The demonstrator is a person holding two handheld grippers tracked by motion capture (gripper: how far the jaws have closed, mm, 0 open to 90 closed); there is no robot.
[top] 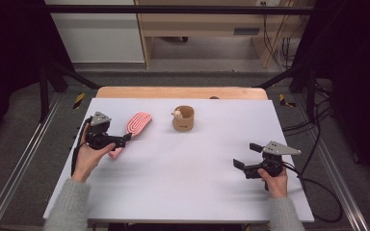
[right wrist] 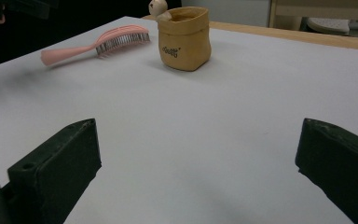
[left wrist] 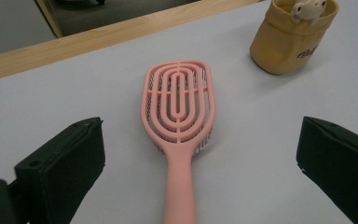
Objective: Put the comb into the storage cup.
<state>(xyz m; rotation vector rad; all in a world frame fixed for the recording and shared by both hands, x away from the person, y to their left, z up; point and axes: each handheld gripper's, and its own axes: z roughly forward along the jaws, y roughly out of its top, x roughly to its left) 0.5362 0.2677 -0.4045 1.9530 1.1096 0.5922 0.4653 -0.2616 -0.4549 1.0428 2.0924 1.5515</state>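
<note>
- The pink hairbrush [left wrist: 179, 121] lies flat on the white table [top: 183, 183], toward the far left part of it, bristles down, with its oval slotted head pointing away from the person and its handle pointing back toward the left gripper [top: 125, 140].
- In the left gripper view the handle runs up the middle between the two black jaws, which stand wide apart on either side of it and do not touch it.
- In the high view the left gripper sits over the handle end of the brush, held in the person's left hand [top: 89, 156].
- Near the brush head, to its right and a little farther back, stands a small tan pouch [top: 183, 119], upright and open at the top, with a small pale figure [top: 177, 113] poking over its rim.
- The right gripper [top: 246, 155] is well apart from the brush, near the right front of the table, held in the right hand [top: 274, 182].
- Its jaws are wide apart with bare table between them; in the right gripper view the pouch and brush lie far ahead of it.
</note>
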